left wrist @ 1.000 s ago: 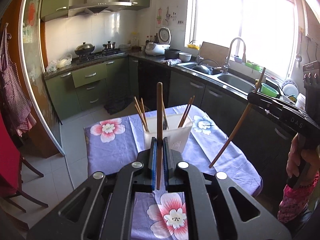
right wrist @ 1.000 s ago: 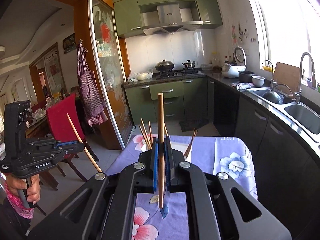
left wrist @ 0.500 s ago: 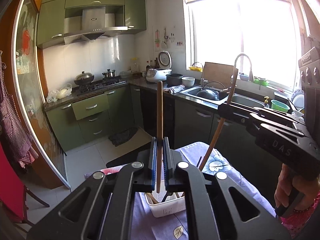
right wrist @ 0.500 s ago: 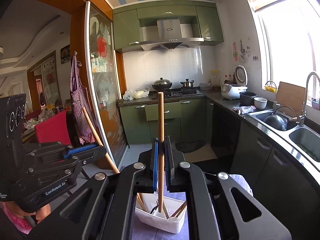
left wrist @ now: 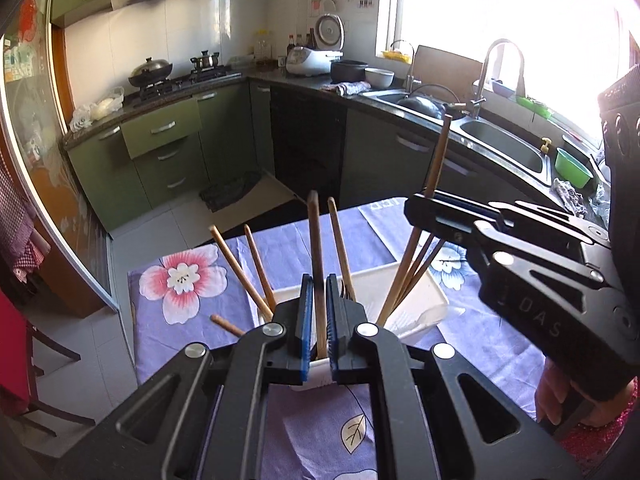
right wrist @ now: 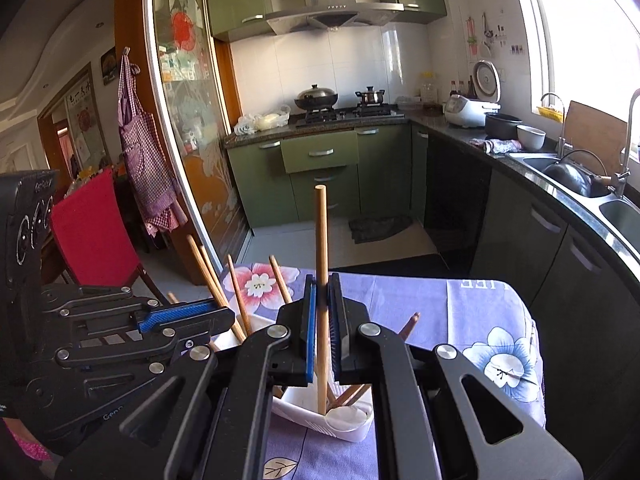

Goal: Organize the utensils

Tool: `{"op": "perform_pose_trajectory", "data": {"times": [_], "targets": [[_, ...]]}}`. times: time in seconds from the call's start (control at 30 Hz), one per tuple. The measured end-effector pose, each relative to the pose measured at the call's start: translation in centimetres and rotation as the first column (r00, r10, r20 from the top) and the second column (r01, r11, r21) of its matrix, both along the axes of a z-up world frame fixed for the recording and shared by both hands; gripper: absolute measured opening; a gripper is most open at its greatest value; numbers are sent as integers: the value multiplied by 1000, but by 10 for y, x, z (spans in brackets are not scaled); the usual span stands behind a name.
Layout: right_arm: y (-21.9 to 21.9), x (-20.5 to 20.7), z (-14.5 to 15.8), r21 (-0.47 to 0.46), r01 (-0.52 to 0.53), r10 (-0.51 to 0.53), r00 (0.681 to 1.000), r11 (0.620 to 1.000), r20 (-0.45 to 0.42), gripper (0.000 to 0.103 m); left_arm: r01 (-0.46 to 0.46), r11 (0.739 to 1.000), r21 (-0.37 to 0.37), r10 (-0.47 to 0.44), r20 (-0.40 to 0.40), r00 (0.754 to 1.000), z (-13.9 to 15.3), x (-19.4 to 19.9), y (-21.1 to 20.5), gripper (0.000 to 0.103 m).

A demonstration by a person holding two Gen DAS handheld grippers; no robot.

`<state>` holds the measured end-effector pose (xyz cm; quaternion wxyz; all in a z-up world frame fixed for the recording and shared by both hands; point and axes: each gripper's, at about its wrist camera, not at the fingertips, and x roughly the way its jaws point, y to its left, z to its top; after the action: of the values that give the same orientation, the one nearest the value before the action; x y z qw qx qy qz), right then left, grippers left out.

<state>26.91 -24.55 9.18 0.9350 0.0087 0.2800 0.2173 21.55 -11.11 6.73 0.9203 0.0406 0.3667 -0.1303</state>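
Chopsticks are the whole story here. One wooden chopstick sits upright between the blue pads of the left gripper, jaws pinched narrow right on it, and its lower end drops down into the white plastic basket. Second chopstick is the same deal in the right gripper: clamped tight, standing nearly vertical, tip reaching down inside the basket in the right wrist view.

Basket already has a bunch of other chopsticks leaning out at angles, some fanned to the left, a few on the right side near the other gripper. One loose chopstick lies on the cloth just beside the basket's left edge.

Both grippers hover close together over the basket, each visible from the other's camera, and a hand with a pink sleeve shows at the lower right of the left wrist view.

Basket rests on a table with a purple floral tablecloth. Around that: green kitchen cabinets, a stove with pots, a steel sink under a bright window, a red chair and a checkered apron hanging by the sliding door.
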Motion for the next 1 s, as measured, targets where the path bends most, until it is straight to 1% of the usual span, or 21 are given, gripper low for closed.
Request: {"op": "perform_pose_trajectory", "data": {"times": [0.03, 0.07, 0.1, 0.13, 0.2, 0.27, 0.3, 0.33, 0.37, 0.4, 0.43, 0.47, 0.53, 0.6, 0.63, 0.7, 0.8, 0.87, 1.0], "targets": [[3, 2, -7, -9, -4, 4, 1000, 1000, -10, 7, 1, 1000, 3, -1, -9, 1000, -5, 0, -1, 14], [4, 2, -13, -18, -5, 5, 1000, 1000, -14, 7, 1, 1000, 3, -1, -13, 1000, -8, 0, -2, 28], [6, 2, -17, -26, -5, 5, 1000, 1000, -13, 9, 0, 1000, 0, 0, -13, 1000, -11, -1, -2, 36], [6, -1, -21, -32, 2, -2, 1000, 999, -9, 10, -6, 1000, 6, 6, -8, 1000, -14, -3, -2, 40], [4, -8, -22, -35, 5, -5, 1000, 999, 2, 16, -2, 1000, 3, 2, 4, 1000, -16, -9, -1, 43], [1, -22, -19, -37, 17, -16, 1000, 999, 26, 18, -10, 1000, -6, 10, 26, 1000, -13, -18, -1, 54], [-1, -30, -16, -39, 23, -22, 999, 999, 41, 20, -17, 1000, -15, 17, 45, 999, -10, -24, 2, 56], [-3, -39, -13, -34, 26, -24, 998, 999, 54, 22, -22, 1000, -23, 23, 70, 997, -7, -33, 4, 61], [-6, -50, -10, -25, 24, -23, 998, 999, 66, 28, -26, 999, -27, 28, 94, 995, -3, -42, 5, 68], [-10, -63, -8, -14, 24, -23, 997, 1000, 79, 36, -30, 999, -34, 34, 117, 993, 0, -53, 8, 72], [-14, -77, -7, -8, 29, -28, 995, 1000, 95, 39, -36, 998, -42, 41, 140, 989, 1, -66, 11, 81], [-18, -91, -8, -7, 38, -36, 993, 999, 110, 44, -44, 998, -47, 51, 160, 986, 2, -78, 13, 88], [-27, -122, -15, -9, 52, -51, 990, 999, 132, 54, -60, 997, -42, 67, 201, 977, -1, -106, 18, 91], [-37, -154, -28, -4, 69, -68, 987, 998, 147, 73, -82, 996, -24, 85, 224, 971, -7, -130, 22, 95], [-41, -170, -35, -5, 75, -74, 986, 997, 152, 76, -93, 995, -25, 96, 233, 968, -12, -144, 24, 96], [-49, -200, -51, -5, 91, -89, 984, 996, 156, 87, -115, 993, -35, 120, 245, 962, -20, -168, 28, 96], [-60, -245, -72, 12, 98, -99, 982, 995, 158, 94, -147, 988, -50, 155, 245, 957, -29, -199, 33, 96], [-68, -273, -80, 30, 117, -120, 977, 993, 176, 98, -151, 986, -74, 165, 245, 955, -31, -220, 37, 96], [-78, -323, -78, 47, 144, -151, 953, 988, 262, 98, -182, 980, -85, 200, 295, 934, -25, -259, 40, 96]]}}
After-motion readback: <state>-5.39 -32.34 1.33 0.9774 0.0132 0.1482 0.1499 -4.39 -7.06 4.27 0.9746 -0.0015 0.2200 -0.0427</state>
